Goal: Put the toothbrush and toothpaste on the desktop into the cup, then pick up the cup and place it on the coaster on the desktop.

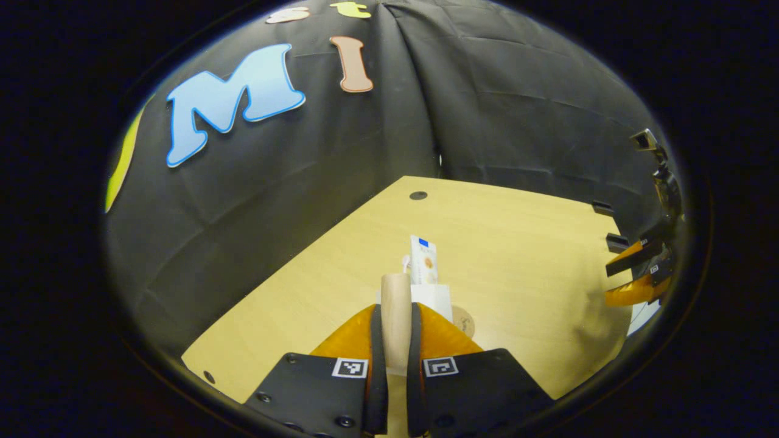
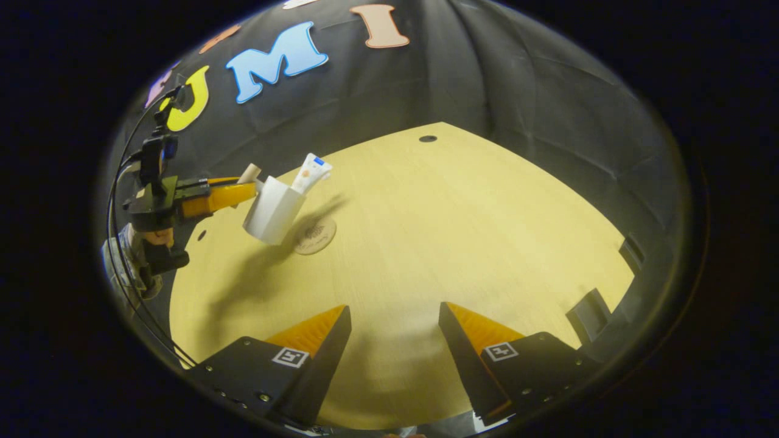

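My left gripper [image 1: 395,309] is shut on the wooden handle [image 1: 395,316] of a white cup [image 1: 437,299]. The cup [image 2: 272,210] hangs tilted a little above the table, just left of the round coaster [image 2: 315,236]. A toothpaste tube [image 2: 310,171] sticks out of the cup's mouth. In the left gripper view the toothpaste tube [image 1: 423,260] rises behind the handle, with a pale toothbrush tip [image 1: 405,263] beside it and the coaster [image 1: 464,320] partly hidden by the cup. My right gripper [image 2: 395,313] stands open over bare table, well away from the cup. The left gripper [image 2: 243,191] shows at the far left.
The light wooden table [image 2: 462,231] has a dark cable hole [image 2: 428,139] near its far corner. Black clamps [image 2: 587,313] sit along its right edge. Black cloth walls close in the back and sides. The right gripper [image 1: 611,280] shows at the right edge.
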Action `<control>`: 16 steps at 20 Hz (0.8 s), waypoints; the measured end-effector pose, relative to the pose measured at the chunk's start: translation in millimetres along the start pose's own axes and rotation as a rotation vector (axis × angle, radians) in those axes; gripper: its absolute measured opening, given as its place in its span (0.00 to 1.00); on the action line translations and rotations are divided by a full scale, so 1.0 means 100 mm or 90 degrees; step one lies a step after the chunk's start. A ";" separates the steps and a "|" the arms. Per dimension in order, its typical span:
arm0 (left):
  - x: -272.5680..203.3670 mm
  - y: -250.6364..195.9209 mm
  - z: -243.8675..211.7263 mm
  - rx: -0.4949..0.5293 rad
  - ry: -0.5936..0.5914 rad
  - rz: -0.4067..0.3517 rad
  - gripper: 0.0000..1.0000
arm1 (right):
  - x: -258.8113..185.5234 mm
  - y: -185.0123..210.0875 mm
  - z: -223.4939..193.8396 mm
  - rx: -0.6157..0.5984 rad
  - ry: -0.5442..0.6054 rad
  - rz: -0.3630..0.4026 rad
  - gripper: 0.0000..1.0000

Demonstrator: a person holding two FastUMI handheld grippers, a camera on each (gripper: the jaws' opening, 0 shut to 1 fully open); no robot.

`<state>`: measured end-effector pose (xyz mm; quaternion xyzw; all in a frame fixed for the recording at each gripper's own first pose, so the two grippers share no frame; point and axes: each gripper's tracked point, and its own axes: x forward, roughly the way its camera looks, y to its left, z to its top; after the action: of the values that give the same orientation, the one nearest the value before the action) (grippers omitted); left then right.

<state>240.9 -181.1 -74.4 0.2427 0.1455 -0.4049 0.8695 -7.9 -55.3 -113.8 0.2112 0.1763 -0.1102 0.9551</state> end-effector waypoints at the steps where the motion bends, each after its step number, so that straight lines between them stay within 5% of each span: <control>1: 0.07 -0.04 0.06 -0.003 -0.004 -0.006 0.19 | 0.00 -0.02 0.02 0.002 -0.001 -0.002 0.89; 16: 0.68 -0.35 0.27 -0.031 -0.023 -0.051 0.19 | -0.01 -0.24 0.12 0.032 -0.008 -0.033 0.89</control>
<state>258.5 -258.1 -92.6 0.2083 0.1490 -0.4399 0.8608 -12.4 -81.7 -112.3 0.2296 0.1732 -0.1405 0.9474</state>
